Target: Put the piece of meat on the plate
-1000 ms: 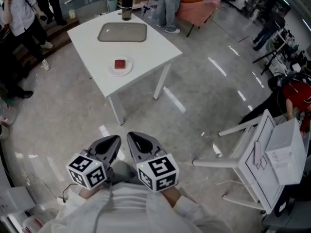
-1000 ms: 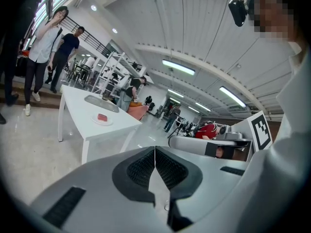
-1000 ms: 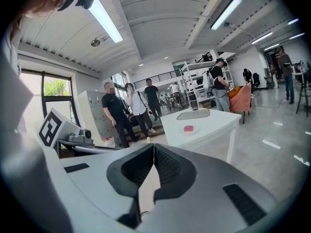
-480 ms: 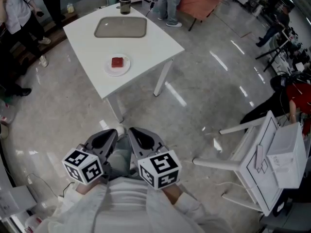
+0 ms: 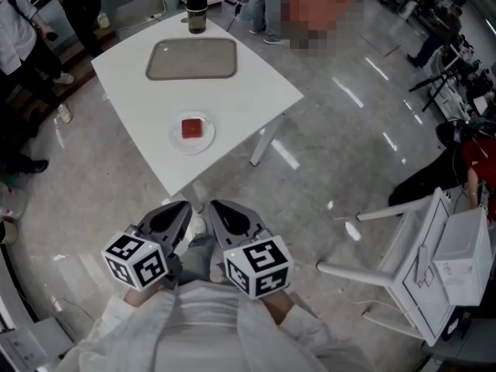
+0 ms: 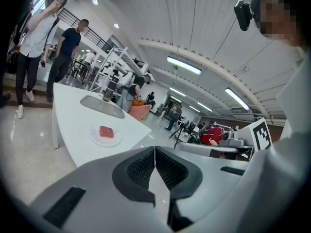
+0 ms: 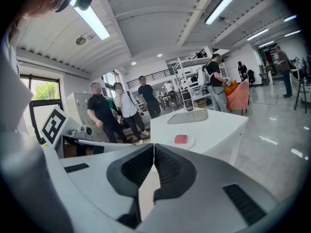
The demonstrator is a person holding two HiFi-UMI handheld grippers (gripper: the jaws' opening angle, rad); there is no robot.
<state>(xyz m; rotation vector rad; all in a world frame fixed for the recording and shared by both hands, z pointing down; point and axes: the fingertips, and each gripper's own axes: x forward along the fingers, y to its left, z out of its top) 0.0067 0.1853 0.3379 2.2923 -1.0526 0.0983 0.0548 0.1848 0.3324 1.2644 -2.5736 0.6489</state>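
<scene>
A red piece of meat [image 5: 193, 128] lies on a small white plate [image 5: 192, 139] near the front corner of a white table [image 5: 248, 84]. The meat [image 6: 106, 131] and the plate [image 6: 95, 138] show ahead in the left gripper view. In the right gripper view the meat [image 7: 181, 139] on the plate [image 7: 190, 142] also sits ahead. Both grippers are held close to the person's chest, well short of the table. The left gripper [image 5: 180, 211] is shut and empty. The right gripper [image 5: 219, 210] is shut and empty too.
A grey tray [image 5: 192, 58] lies at the table's far side with a dark tumbler [image 5: 195, 11] behind it. People stand around the far end of the table [image 5: 19, 29]. An overturned white table [image 5: 418, 262] lies on the floor at right.
The table, plate and meat have come closer and lower in the head view as the person steps towards them. Both grippers stay shut at the chest.
</scene>
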